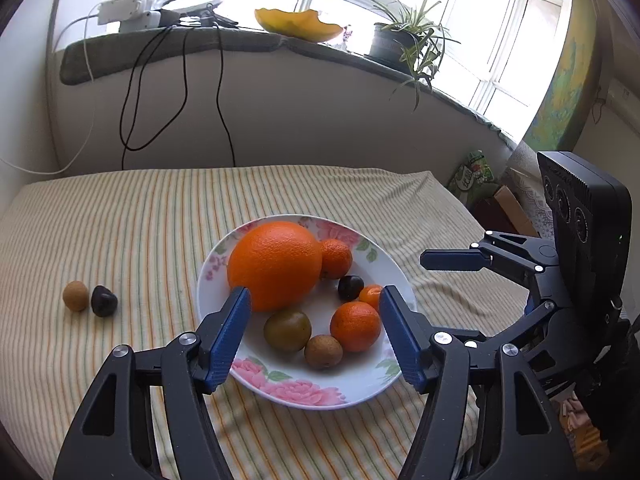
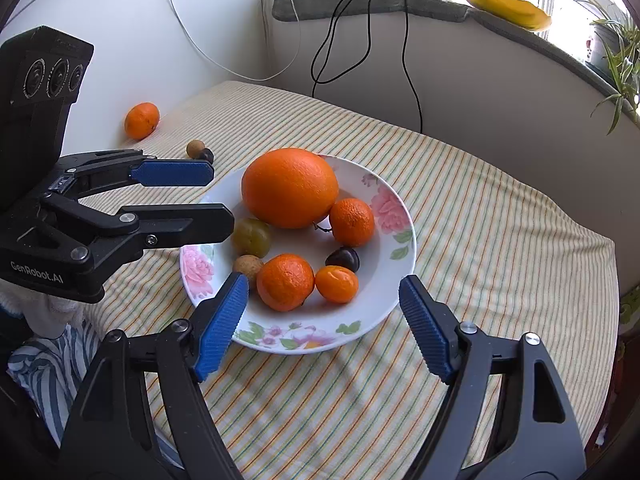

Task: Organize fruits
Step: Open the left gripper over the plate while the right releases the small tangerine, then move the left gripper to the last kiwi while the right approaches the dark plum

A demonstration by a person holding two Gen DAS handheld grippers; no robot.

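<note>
A floral white plate (image 1: 256,380) (image 2: 396,216) sits on the striped cloth and holds a big orange (image 1: 276,264) (image 2: 290,186), small tangerines (image 1: 355,326) (image 2: 285,282), a green plum (image 1: 287,329) (image 2: 252,237), a brown longan (image 1: 323,351) and a dark cherry (image 1: 350,287) (image 2: 343,259). My left gripper (image 1: 316,332) is open and empty, low over the plate's near side. My right gripper (image 2: 324,320) is open and empty at the plate's near rim. A longan (image 1: 75,296) (image 2: 195,148) and a dark cherry (image 1: 104,301) lie left of the plate. A tangerine (image 2: 141,120) lies at the far left by the wall.
The striped cloth (image 1: 120,220) covers the table, against a wall with hanging cables (image 1: 132,112). A windowsill holds a yellow dish (image 1: 300,24), a potted plant (image 1: 404,40) and a power strip (image 1: 124,10). The right gripper shows in the left wrist view (image 1: 500,264).
</note>
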